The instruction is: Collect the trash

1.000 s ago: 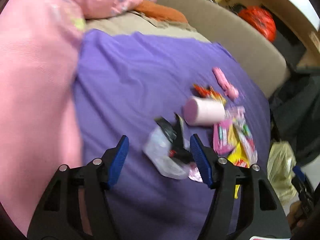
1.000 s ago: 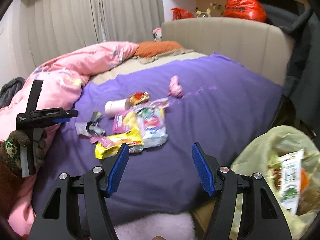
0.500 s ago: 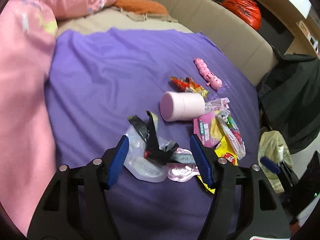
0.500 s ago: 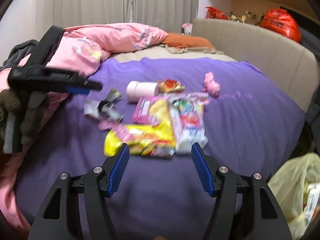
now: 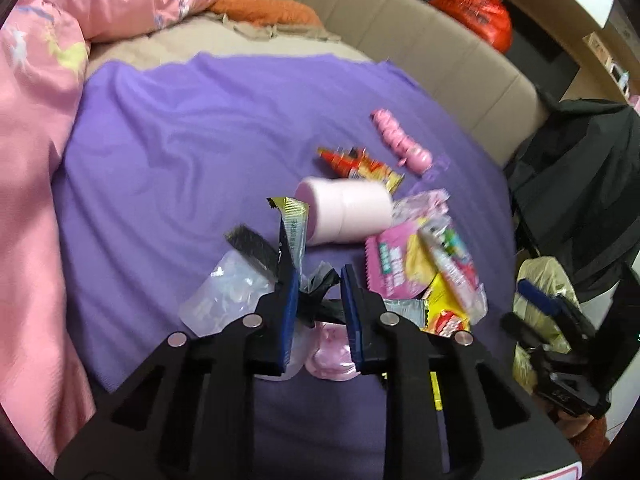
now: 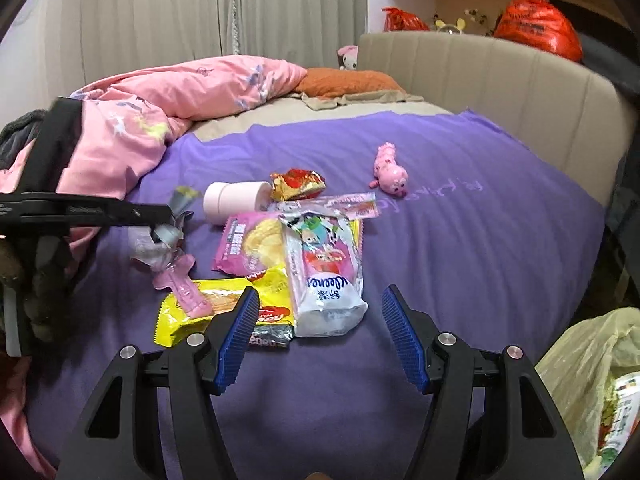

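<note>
Left wrist view: left gripper (image 5: 320,300) is angled down over the purple sheet (image 5: 200,128), jaws narrow and closing on a crumpled black wrapper (image 5: 316,292) that sits between the blue pads (image 5: 290,312); whether the pads already press it cannot be told. A clear plastic wrapper (image 5: 224,296) lies beside the left pad, a pink wrapper (image 5: 332,348) beneath the jaws. Just beyond, a pink cup (image 5: 344,210) lies on its side, with a red-gold wrapper (image 5: 356,162) and a pink toy (image 5: 400,140) farther back. Pink and yellow snack packets (image 5: 416,268) are piled to the right of the jaws. A pink duvet (image 5: 32,160) is heaped along the left edge.

Right wrist view: right gripper (image 6: 316,332) is held above the sheet with jaws wide and nothing between them. A white snack packet (image 6: 328,280) and a yellow packet (image 6: 216,308) lie just ahead of the fingers. The other gripper is seen at far left, at the black wrapper. A yellowish trash bag (image 6: 592,364) with packets inside is visible at lower right, off the bed edge
</note>
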{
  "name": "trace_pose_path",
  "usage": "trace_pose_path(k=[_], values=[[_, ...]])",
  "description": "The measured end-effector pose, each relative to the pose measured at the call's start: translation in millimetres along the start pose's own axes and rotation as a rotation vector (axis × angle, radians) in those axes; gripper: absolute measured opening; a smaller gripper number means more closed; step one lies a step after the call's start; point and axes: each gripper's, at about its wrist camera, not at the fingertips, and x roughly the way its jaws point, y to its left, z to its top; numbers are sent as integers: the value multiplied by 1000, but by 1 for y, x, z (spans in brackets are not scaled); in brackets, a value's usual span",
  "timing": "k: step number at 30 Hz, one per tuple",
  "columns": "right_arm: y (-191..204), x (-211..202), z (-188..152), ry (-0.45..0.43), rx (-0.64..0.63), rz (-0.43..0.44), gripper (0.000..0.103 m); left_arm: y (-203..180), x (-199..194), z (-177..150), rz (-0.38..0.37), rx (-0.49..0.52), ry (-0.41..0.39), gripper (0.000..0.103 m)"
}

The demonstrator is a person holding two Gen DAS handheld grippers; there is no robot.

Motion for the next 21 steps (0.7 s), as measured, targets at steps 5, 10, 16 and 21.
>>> trace_pose_path(k=[5, 10, 16, 21], values=[[-5, 20, 8, 32, 21, 42, 61, -5, -4, 2, -7, 24, -23, 21], [-11, 47, 15, 93, 44, 47, 52, -14, 6, -2, -44, 69, 30, 21], [-12, 46, 9, 135, 60, 36, 18, -32, 12, -9, -47, 151, 59, 32], [-14, 14, 3, 69, 106, 45, 18, -27, 10, -9, -2, 84, 63, 43]])
